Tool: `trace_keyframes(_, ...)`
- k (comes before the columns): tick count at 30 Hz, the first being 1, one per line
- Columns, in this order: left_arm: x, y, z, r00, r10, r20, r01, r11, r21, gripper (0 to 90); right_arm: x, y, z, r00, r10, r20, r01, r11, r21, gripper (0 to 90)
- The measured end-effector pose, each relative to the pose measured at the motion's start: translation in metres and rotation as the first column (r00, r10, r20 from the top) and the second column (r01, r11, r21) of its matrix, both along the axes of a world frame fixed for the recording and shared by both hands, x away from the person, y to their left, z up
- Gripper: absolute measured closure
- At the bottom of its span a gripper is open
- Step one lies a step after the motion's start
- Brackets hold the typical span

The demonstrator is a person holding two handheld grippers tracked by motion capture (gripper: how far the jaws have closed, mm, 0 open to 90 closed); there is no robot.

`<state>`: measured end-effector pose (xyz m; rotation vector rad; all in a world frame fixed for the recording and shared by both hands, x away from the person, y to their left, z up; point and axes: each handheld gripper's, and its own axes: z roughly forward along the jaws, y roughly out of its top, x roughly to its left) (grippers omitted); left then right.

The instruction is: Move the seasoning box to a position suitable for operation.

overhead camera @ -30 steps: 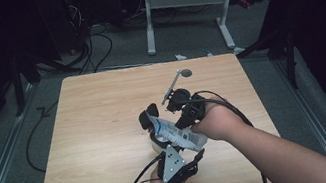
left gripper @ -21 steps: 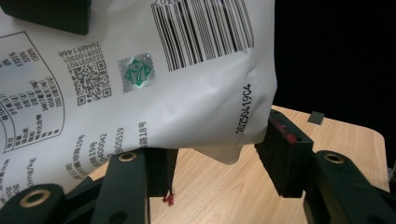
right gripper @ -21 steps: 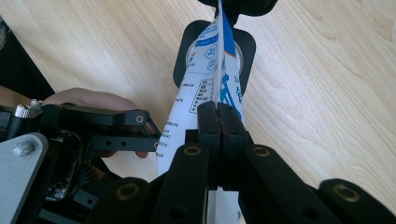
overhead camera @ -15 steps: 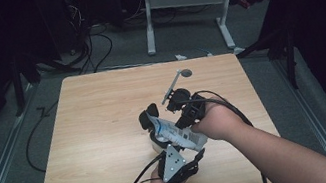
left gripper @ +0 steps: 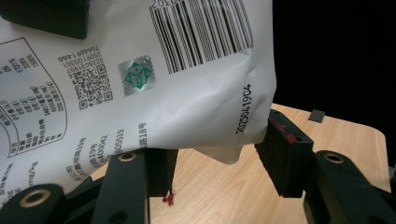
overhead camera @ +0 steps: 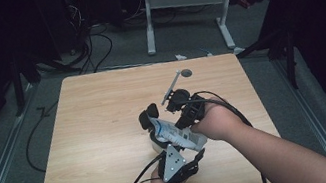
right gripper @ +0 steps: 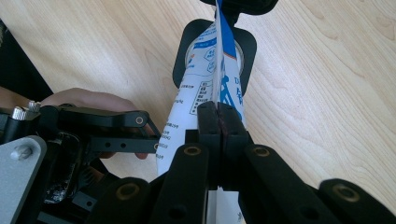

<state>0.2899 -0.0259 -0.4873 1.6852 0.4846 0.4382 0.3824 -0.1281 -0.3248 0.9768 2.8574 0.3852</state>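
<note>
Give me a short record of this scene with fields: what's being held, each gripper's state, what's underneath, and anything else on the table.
held item: white and blue printed pouch, barcode side toward the left gripper view
right gripper: jaws shut on the pouch's edge
left gripper: jaws around the pouch's lower corner
under pouch: black-rimmed round container
surface: wooden table
elsewhere: grey long-handled tool toward the far edge

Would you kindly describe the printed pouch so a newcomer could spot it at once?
On the wooden table, look near the front edge, between the two grippers. The pouch is white and blue, printed with a barcode and small text, the one soft, pale thing among black hardware.
</note>
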Motion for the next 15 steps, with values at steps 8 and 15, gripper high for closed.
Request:
trace_keyframes(8,0.0001,0.0001,-0.0008,1.0,0.0,-0.003,0.0,1.0,0.0,50.5,0.0009,0.0008,-0.0021,1.0,-0.001,-0.005,0.001,1.0,-0.001,90.0)
trace_keyframes(15,0.0003,0.0009,-0.0014,1.0,0.002,-0.003,-0.002,1.0,-0.001,50.5,0.0016,0.0015,-0.0031,1.0,0.006,-0.004,-0.006,1.0,0.0,90.0)
